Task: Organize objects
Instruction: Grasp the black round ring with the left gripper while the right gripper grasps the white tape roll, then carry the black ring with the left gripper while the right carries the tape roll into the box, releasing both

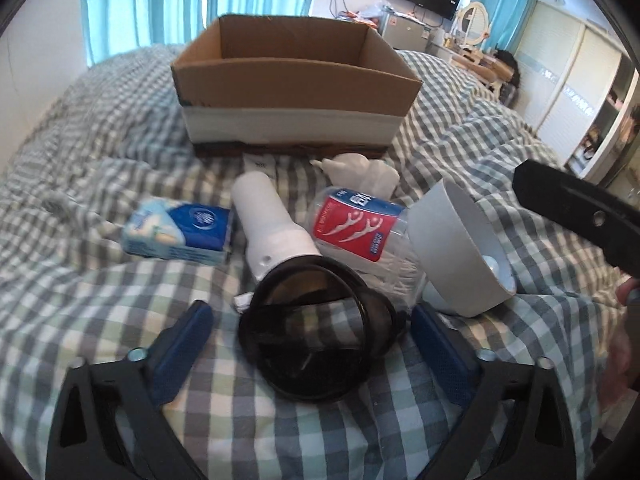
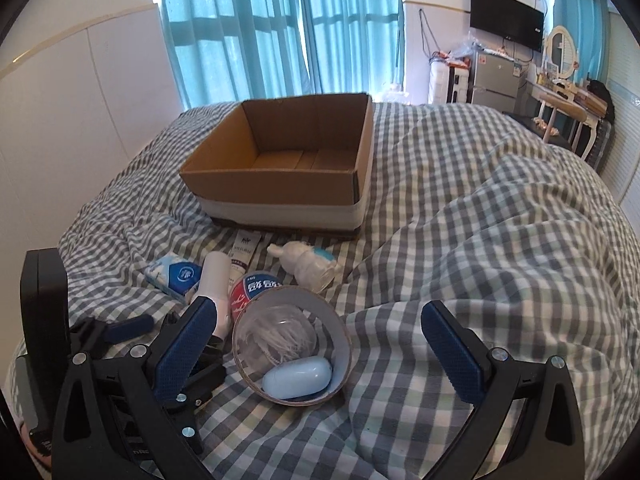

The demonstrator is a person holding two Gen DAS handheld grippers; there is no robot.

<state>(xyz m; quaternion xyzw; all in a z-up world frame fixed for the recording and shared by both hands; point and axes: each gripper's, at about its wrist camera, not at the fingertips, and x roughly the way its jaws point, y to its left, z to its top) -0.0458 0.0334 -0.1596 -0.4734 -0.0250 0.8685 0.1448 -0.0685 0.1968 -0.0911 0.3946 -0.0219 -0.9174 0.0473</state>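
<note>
Left wrist view: left gripper (image 1: 310,326) straddling round black mesh-fronted hairdryer nozzle (image 1: 316,332) lying on checked bedcover (image 1: 100,320), blue pads (image 1: 186,340) spread wide, not gripping. Likely light, rigid, smooth; taking rim sides. Right gripper (image 2: 324,356) gaping, empty, beside white tape roll (image 2: 292,344). Cardboard box (image 1: 296,80) waiting beyond

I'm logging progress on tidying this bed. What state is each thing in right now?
Cardboard box: open, empty.
Hair dryer: lying on the bed, dark nozzle between the open left gripper pads, not gripped.
Floss-pick jar: on its side.
Grey cup: tipped over, pale blue case at its mouth.
Tissue pack: flat on the bed.
Right gripper: open, empty.
</note>
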